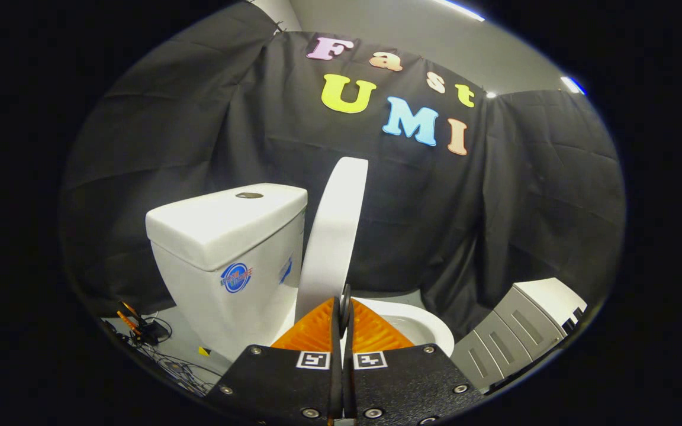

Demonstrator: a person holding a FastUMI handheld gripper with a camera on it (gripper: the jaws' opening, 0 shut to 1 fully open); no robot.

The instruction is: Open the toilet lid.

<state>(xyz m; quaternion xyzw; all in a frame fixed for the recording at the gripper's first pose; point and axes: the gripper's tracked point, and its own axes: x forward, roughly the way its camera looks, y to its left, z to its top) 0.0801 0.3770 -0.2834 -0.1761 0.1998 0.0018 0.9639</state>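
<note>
The white toilet lid (335, 236) stands raised, close to upright, seen nearly edge-on beside the tank (222, 242). Its lower end disappears behind my fingers. My gripper (344, 303) is shut, its two fingers pressed together with nothing visible between them, and the tips sit right at the lid's lower edge. Whether they touch the lid I cannot tell. The open bowl rim (433, 332) shows just beyond the fingers on the right.
A flush button (249, 194) sits on top of the tank. A grey and white cabinet (521, 328) stands close to the right of the bowl. Cables and a small dark device (148, 332) lie on the floor left of the tank.
</note>
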